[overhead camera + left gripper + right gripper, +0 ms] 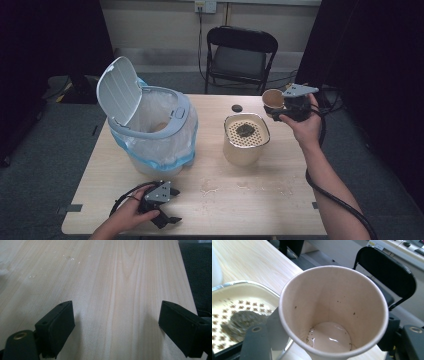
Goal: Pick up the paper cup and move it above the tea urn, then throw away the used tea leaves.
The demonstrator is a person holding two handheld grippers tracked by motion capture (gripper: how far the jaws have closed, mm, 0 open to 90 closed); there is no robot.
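While the right tongs (332, 340) grip the paper cup (334, 312), hiding the strainer's (234, 302) edge at 9 o'clock, the left tongs (117, 327) gape empty.

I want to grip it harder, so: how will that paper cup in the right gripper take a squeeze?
The paper cup looks thin-walled, so it would probably buckle under more pressure. It seems nearly empty, just a wet film and specks at the bottom, so likely very light. The right gripper holds it tilted; leftover drops might run out.

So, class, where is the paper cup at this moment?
In the high view the paper cup is held tilted in the right tool, above the table's far right part, just right of the strainer container with the tea bag.
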